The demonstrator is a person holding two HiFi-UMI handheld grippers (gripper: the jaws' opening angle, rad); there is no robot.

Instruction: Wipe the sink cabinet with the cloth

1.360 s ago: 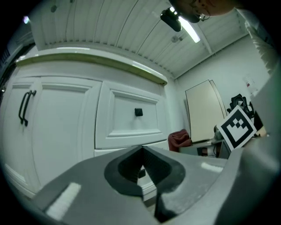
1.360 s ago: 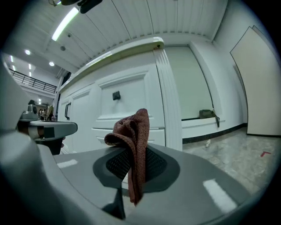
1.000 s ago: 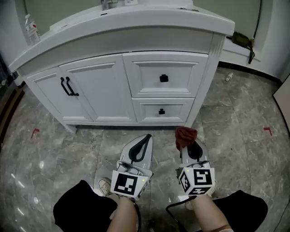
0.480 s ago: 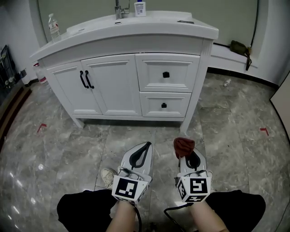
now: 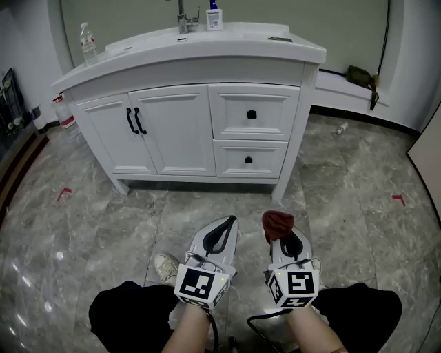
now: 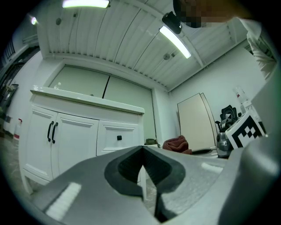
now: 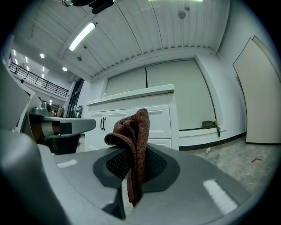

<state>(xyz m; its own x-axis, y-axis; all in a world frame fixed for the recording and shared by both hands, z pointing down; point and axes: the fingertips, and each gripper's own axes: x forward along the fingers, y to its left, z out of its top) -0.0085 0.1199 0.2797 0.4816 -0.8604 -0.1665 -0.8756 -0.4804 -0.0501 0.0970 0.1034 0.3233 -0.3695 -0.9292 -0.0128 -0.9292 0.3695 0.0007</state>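
Cloth (image 5: 278, 220) | pinched by right gripper (image 5: 281, 234) | left gripper (image 5: 226, 222) pressed together, empty | sink cabinet (image 5: 172, 131) well apart | risk: thin pinch, cloth may slip while wiping

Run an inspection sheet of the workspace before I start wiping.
Surface: grey marble floor, glossy.
Job's things: white cabinet, doors and drawers shut; red-brown cloth in right gripper.
Clutter: water bottle and soap on the counter; second bottle on floor left of cabinet.
Grippers: left gripper shut, empty; right gripper shut on cloth; both short of the cabinet.
Cables: black cable below right gripper.
Surroundings: red tape mark on floor; dark bag on ledge at right.
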